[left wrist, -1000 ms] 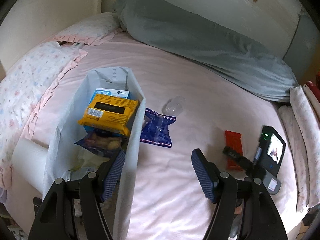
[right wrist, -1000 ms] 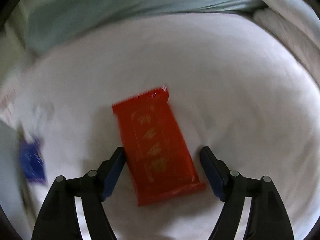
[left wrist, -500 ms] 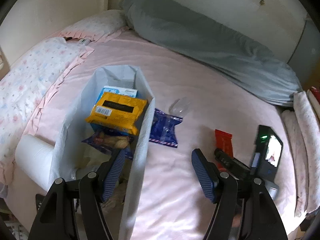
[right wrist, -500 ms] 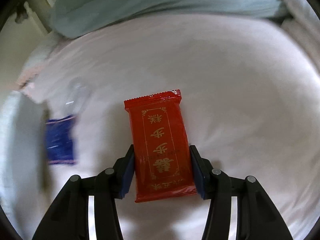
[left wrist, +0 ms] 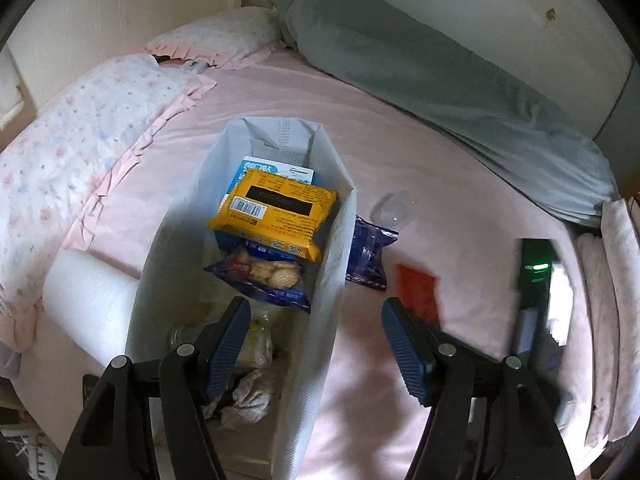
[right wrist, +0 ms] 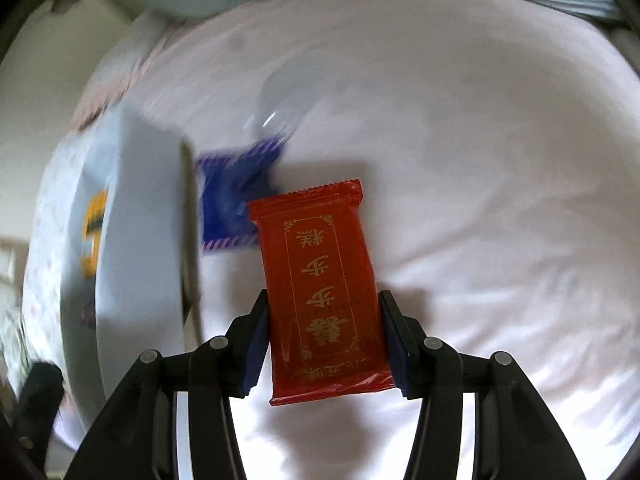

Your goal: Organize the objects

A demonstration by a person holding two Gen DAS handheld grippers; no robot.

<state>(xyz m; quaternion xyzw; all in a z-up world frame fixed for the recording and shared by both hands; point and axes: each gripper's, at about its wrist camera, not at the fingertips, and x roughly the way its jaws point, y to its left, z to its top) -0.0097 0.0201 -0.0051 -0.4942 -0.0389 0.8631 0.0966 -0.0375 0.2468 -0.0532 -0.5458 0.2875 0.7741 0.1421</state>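
My right gripper [right wrist: 324, 340] is shut on a red snack packet [right wrist: 320, 280] with gold characters and holds it lifted above the pink bed sheet; the packet also shows blurred in the left wrist view [left wrist: 416, 286]. A white paper bag [left wrist: 336, 264] stands open on the bed and holds a yellow biscuit pack [left wrist: 276, 212], a blue box [left wrist: 276, 170] and a blue cookie pouch [left wrist: 264, 276]. The bag [right wrist: 136, 248] is left of the packet in the right wrist view. My left gripper [left wrist: 316, 344] is open and empty, straddling the bag's right wall.
A blue snack pouch [left wrist: 368, 256] and a clear plastic cup [left wrist: 392, 210] lie on the sheet right of the bag. A white roll [left wrist: 88, 304] lies left of it. A grey bolster [left wrist: 440, 76] and floral pillows [left wrist: 80, 128] border the bed.
My right gripper closed on the red packet, lifted it off the sheet and carried it left toward the bag. The left gripper shifted slightly over the bag's right wall.
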